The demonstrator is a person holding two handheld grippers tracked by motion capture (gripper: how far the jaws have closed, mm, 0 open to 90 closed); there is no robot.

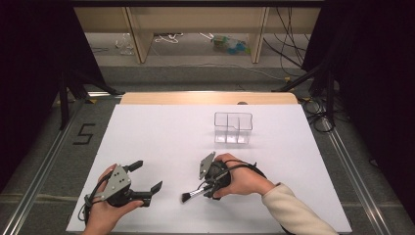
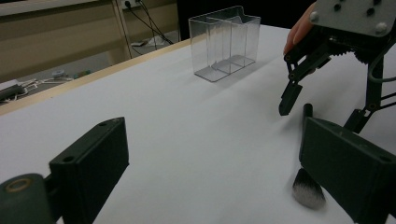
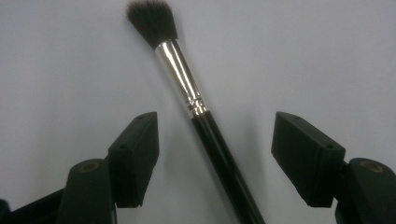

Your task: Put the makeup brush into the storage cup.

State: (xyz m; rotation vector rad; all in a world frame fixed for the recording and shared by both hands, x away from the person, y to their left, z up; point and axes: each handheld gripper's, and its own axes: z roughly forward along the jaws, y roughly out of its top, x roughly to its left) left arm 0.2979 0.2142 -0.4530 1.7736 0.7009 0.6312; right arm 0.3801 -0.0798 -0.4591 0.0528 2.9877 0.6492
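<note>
At six o'clock on the surface [image 1: 147, 127], right tool [image 3: 212, 154] straddling brush [image 3: 187, 88], jaws apart, set for pinching. Left tool [image 1: 147, 178] at eight o'clock, spread, idle

Both hand-held grippers [image 1: 147, 178] [image 1: 208, 188] agape

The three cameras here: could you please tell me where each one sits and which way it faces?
High view: above the person's side, looking forward and down on the table; both hands and grippers show.
Left gripper view: rides the left gripper, facing the clear box; its jaws show.
Right gripper view: rides the right gripper, facing down; its jaws straddle the brush.
All three share the brush.
</note>
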